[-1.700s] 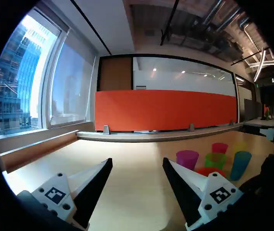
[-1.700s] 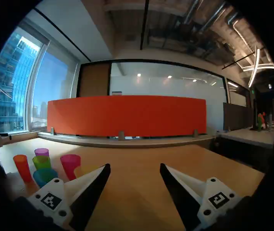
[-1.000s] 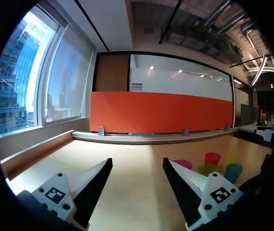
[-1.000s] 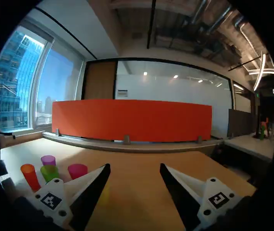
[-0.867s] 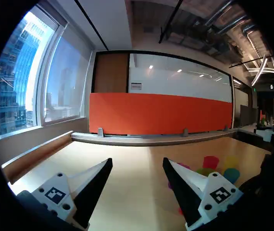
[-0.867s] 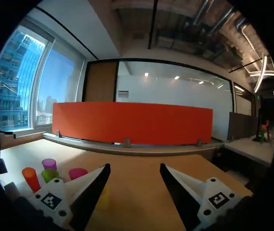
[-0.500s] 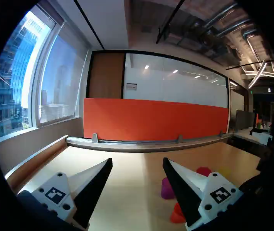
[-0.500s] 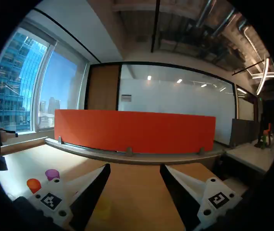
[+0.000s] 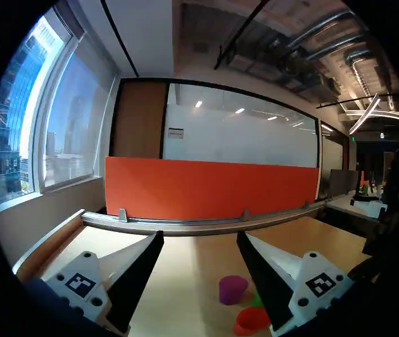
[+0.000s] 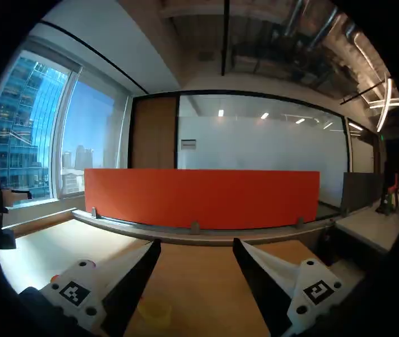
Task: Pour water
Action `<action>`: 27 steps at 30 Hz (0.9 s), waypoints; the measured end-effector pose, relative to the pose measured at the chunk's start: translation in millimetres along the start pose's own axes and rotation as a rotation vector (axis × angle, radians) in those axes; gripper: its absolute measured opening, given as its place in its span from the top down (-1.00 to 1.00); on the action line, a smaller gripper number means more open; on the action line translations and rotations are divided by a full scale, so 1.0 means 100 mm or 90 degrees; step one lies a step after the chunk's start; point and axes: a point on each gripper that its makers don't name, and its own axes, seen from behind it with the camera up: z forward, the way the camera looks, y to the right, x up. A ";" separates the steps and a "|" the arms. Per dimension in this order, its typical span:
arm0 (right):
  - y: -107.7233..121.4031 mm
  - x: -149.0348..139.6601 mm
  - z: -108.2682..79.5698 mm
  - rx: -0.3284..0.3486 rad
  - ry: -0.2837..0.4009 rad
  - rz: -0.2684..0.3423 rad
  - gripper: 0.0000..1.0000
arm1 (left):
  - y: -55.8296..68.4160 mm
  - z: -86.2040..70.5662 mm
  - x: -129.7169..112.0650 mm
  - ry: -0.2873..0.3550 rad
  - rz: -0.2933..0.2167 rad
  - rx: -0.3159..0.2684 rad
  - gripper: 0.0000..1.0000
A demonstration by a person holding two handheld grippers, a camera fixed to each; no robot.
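Observation:
In the left gripper view my left gripper [image 9: 199, 238] is open above the wooden table [image 9: 199, 264], nothing between its fingers. A purple cup [image 9: 232, 289] stands just below and right of the gap, with an orange cup [image 9: 252, 321] nearer and a sliver of a green cup [image 9: 256, 300] beside the right finger. In the right gripper view my right gripper [image 10: 196, 247] is open too and holds nothing. A yellow cup [image 10: 154, 312] sits low beside its left finger, and a trace of an orange cup [image 10: 55, 277] peeks over that finger's base.
An orange divider panel [image 9: 210, 188] stands along the table's far edge, with a glass wall behind it. Windows [image 9: 25, 140] run down the left side. Another desk [image 10: 373, 222] with small items lies to the right.
Both grippers have risen and tilted up. The cups have slid down in both views, and most are now hidden behind the fingers. Both stay open.

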 end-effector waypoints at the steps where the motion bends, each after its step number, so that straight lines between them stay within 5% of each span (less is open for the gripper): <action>1: 0.00 0.00 0.00 0.001 -0.002 0.001 -0.98 | 0.02 0.01 0.01 0.000 -0.002 -0.005 -0.93; 8: -0.05 0.02 0.02 0.028 -0.009 -0.006 -0.98 | 0.13 0.04 -0.01 -0.018 -0.006 -0.041 -0.94; 27: -0.65 0.15 -0.18 0.230 -0.017 -0.022 -0.98 | 0.62 -0.09 0.24 -0.021 0.024 -0.202 -0.93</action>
